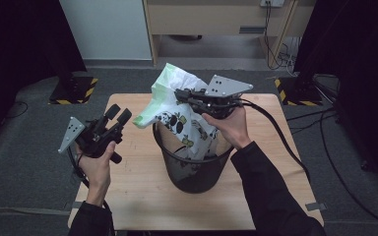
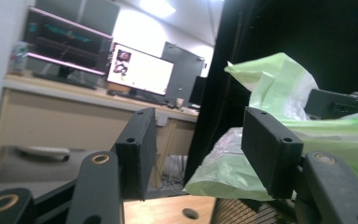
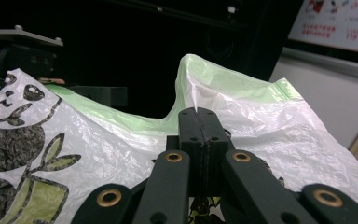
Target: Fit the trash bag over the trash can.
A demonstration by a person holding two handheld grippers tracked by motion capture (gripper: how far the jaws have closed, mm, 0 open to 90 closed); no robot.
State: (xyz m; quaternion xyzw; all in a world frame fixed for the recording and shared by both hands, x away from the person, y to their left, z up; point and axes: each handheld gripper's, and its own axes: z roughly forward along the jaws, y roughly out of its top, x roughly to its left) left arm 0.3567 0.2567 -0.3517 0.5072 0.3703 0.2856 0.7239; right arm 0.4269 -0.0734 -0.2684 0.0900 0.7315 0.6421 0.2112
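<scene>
White-and-green plastic bag [image 1: 179, 105], panda-printed with no legible writing, rises upright from the black mesh bin [image 1: 194, 164] on the worktop [image 1: 142, 196]; right gripper [image 1: 184, 96] fingers pinch its upper edge; left gripper [image 1: 118, 115] fingers wide, empty.

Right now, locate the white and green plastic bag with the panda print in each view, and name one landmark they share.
High view: the white and green panda-print plastic bag rises at centre from the black mesh bin.
Left gripper view: right half, behind the right jaw.
Right gripper view: across the frame, pinched between the shut jaws.
Shared landmark: the bag's green top band.
</scene>
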